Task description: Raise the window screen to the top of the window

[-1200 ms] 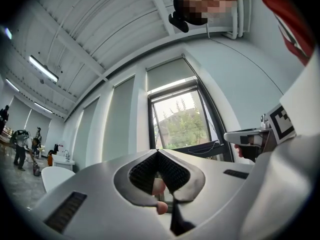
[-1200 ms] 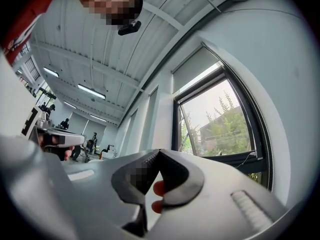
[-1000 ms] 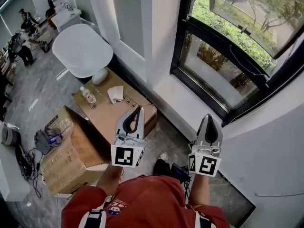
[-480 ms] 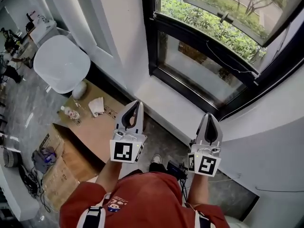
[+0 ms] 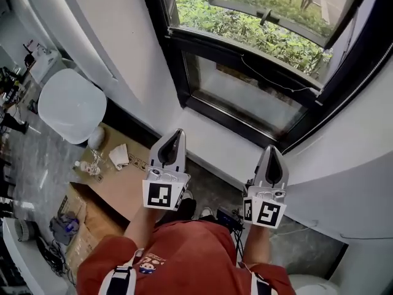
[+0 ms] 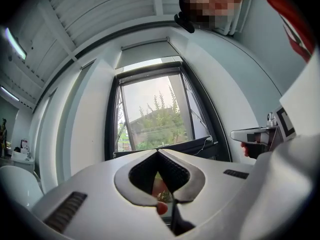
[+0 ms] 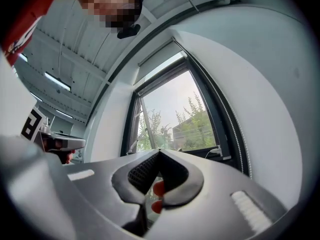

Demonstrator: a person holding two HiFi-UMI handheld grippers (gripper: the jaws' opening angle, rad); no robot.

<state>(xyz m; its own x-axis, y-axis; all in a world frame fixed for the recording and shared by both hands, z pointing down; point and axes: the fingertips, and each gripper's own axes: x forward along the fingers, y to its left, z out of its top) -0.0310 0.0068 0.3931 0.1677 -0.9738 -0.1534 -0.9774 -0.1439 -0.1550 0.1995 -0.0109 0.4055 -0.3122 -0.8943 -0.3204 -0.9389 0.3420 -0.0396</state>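
The black-framed window (image 5: 245,97) fills the top of the head view above a white sill (image 5: 215,143). A black horizontal bar (image 5: 245,54) with a thin cord (image 5: 270,74) crosses it low down; I cannot make out the screen mesh itself. The same bar (image 6: 170,147) shows in the left gripper view. My left gripper (image 5: 178,133) is shut and empty, short of the sill's left part. My right gripper (image 5: 271,149) is also shut and empty, near the sill's right end. Both point slightly upward at the window, tips meeting (image 6: 157,151) (image 7: 160,151), apart from the frame.
Cardboard boxes (image 5: 116,186) lie at the left with a bottle (image 5: 86,166) and a crumpled tissue (image 5: 118,157) on top. A white round table (image 5: 70,106) stands beyond them. A dark device with cables (image 5: 228,219) lies on the floor by my feet. White walls flank the window.
I have stepped toward the window: it now sits straight ahead and the boxes have slid to the left. Both grippers moved with me and stay shut.
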